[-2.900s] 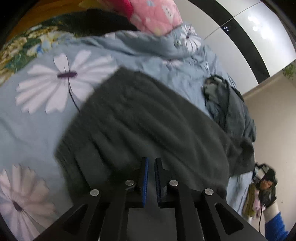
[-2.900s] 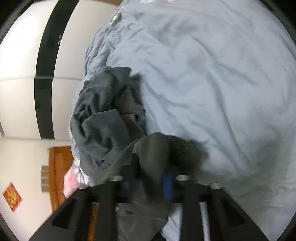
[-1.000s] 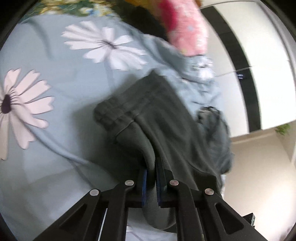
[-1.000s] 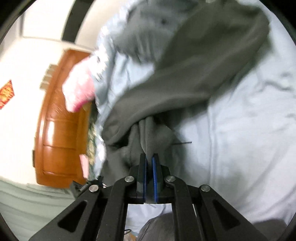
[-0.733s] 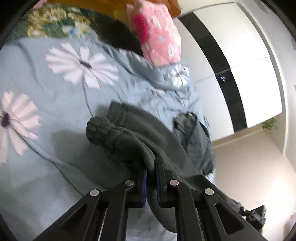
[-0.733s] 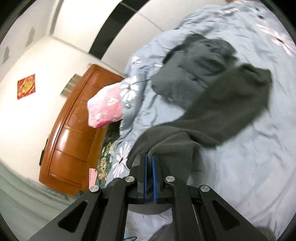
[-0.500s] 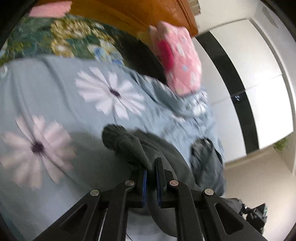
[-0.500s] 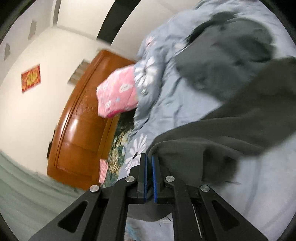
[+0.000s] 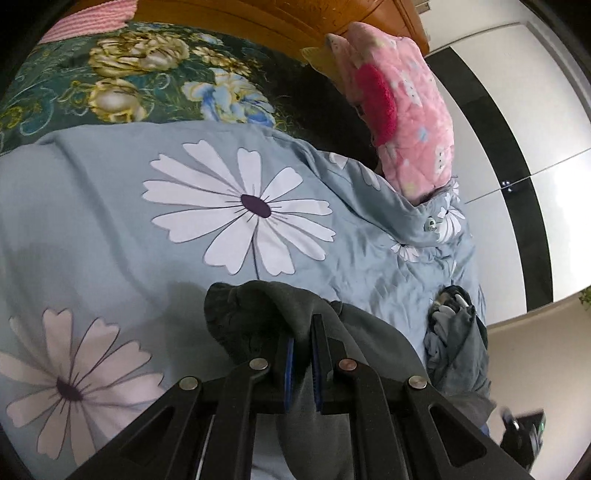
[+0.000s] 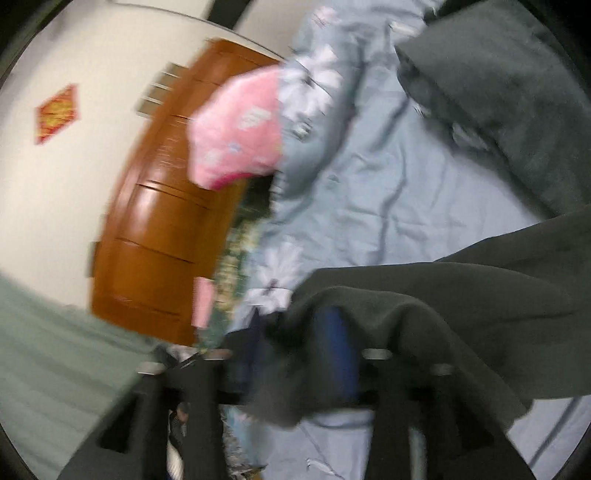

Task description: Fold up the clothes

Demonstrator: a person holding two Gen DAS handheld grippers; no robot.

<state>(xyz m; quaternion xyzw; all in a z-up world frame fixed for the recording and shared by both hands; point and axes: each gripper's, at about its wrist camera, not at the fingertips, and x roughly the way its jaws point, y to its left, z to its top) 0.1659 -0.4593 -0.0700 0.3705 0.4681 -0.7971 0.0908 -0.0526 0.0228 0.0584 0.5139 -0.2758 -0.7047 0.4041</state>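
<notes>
Left tool [image 9: 303,350] pinches the dark grey garment [image 9: 255,314] over the floral bed cover [image 9: 92,221]; right tool [image 10: 295,354], jaws opening, has cloth draped between them; a fold is apparently being laid; next, free both edges and smooth.

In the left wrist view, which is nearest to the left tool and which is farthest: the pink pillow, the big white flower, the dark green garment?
1. Dark green garment: pinched in the left tool, at the bottom centre.
2. Big white flower: printed on the blue cover, just beyond the garment.
3. Pink pillow: upper right, by the wooden headboard.
</notes>
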